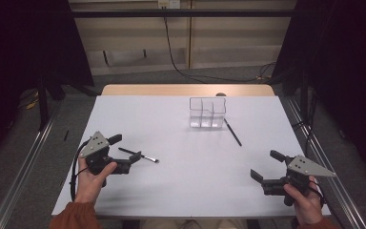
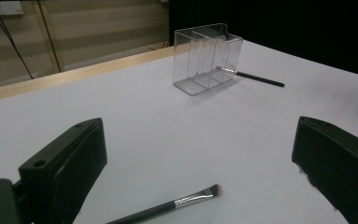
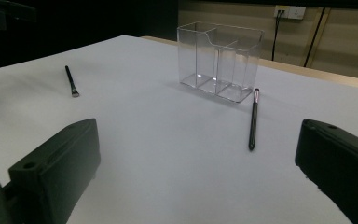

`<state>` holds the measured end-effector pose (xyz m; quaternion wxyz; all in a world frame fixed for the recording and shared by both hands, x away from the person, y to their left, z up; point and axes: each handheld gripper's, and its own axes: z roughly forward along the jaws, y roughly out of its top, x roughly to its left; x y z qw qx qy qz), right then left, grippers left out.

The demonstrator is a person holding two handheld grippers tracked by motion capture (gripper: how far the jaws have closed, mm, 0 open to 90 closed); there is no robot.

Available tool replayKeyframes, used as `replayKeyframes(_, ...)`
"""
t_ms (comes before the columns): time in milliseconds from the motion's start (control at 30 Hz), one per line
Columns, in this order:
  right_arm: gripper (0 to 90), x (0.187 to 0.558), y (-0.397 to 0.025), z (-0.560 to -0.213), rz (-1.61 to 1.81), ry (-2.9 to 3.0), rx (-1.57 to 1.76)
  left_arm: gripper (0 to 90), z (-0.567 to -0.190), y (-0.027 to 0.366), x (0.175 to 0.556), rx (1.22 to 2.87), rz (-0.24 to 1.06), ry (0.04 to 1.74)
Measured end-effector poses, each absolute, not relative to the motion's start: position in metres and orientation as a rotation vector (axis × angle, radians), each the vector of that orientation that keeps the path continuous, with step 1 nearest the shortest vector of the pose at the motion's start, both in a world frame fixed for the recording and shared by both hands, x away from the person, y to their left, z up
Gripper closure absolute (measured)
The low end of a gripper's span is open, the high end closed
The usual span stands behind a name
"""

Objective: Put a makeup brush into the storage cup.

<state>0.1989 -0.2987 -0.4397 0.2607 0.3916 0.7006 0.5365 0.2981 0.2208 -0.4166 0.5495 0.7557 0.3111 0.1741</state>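
A: Where does the left gripper (image 1: pixel 125 152) sit?

B: In the lower left of the high view, held in a hand (image 1: pixel 91 179) over the white table (image 1: pixel 181 186). Its jaws are spread wide with nothing between them.

A: And the nearest thing to it?

B: A small brush (image 1: pixel 139 155) lying flat, just right of the jaws in the high view. In the left gripper view it lies at the bottom centre, between the two jaws but beyond them, bristle tip toward the right of the frame (image 2: pixel 177 204).

A: The right gripper (image 1: pixel 266 166)?

B: Lower right of the high view, held in the other hand (image 1: pixel 304 202). Its jaws also stand well apart, gripping nothing.

A: What else lies on the table?

B: A clear organizer (image 1: pixel 207 112) with three compartments stands upright in the upper centre. A second dark brush (image 1: pixel 232 132) lies just right of it, one end at the organizer's base; whether they touch, I cannot tell. In the right gripper view this brush lies right of centre (image 3: pixel 253 119).
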Motion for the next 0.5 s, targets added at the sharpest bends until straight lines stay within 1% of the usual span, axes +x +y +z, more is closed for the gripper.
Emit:
replayKeyframes(200, 0.0, 0.199, -0.300, -0.440, 1.451, 1.897, 1.064, 3.0, -0.416, 0.216, 0.306, 1.809, 0.403, 0.710)
replayKeyframes(433, 0.0, 0.199, -0.299, -0.440, 1.451, 1.902, 1.065, 2.9, -0.409, 0.215, 0.320, 1.829, 0.421, 0.709)
replayKeyframes(500, 0.0, 0.199, -0.299, -0.440, 1.451, 1.902, 1.066, 2.9, -0.410, 0.214, 0.322, 1.827, 0.402, 0.723)
